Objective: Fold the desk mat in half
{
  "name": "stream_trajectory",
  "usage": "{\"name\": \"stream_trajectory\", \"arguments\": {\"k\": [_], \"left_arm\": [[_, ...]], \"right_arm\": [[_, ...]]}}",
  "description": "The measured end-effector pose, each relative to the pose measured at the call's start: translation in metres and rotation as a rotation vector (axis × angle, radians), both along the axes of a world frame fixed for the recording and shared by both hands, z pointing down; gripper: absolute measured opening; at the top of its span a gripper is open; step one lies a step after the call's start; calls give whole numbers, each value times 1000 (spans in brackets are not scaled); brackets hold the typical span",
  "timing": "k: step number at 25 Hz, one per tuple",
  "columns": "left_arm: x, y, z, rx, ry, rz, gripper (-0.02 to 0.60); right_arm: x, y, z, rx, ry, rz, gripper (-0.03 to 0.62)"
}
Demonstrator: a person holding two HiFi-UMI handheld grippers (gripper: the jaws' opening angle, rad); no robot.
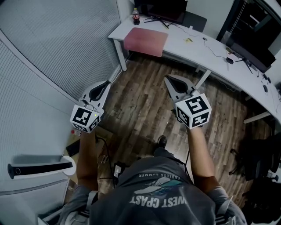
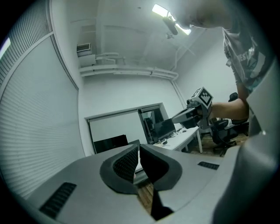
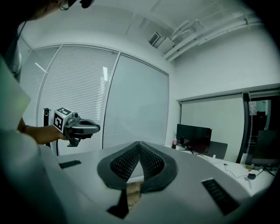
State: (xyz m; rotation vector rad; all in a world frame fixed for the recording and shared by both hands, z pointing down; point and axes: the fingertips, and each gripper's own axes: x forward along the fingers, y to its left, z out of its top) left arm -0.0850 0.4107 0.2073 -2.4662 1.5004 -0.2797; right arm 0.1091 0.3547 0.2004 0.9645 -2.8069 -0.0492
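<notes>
The pink desk mat (image 1: 145,41) lies flat on the left end of a white desk (image 1: 199,50), far ahead of me in the head view. Both grippers are held out over the wooden floor, well short of the desk. My left gripper (image 1: 106,83) (image 2: 139,144) has its jaws shut with nothing between them. My right gripper (image 1: 167,78) (image 3: 139,143) is likewise shut and empty. Each gripper view shows the other gripper off to the side: the right gripper (image 2: 181,117) and the left gripper (image 3: 97,128). I cannot make out the mat in either gripper view.
A cola bottle (image 1: 135,16) and a dark monitor (image 1: 167,9) stand behind the mat. Cables and small items lie along the desk. A blinds-covered glass wall (image 1: 52,48) runs on the left. Black office chairs (image 1: 261,162) stand at right. A cardboard box (image 1: 103,143) sits by my feet.
</notes>
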Motion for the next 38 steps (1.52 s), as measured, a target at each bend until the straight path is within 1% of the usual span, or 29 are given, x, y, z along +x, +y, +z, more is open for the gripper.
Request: {"name": "stream_trajectory", "arguments": {"k": [11,16,22,31,38], "left_arm": [[12,-94,11,-32,-7,-74,28],[17,-131,13,-42,-10,-117,29],[35,-165,15,-46,-21,-136,28],[60,-201,11,-57,-62,-112,29],[73,-245,19,-79,-63,-47,29]], "right_arm": [[4,-111,17,-32,-2,-78,26],[8,-153,19,-37,-3,-122,26],[19,-193,21,-37,-16,-152,26],[44,-224,23,-46,-59,-139,26],[66,-251,33,-65,-64,-72,26]]}}
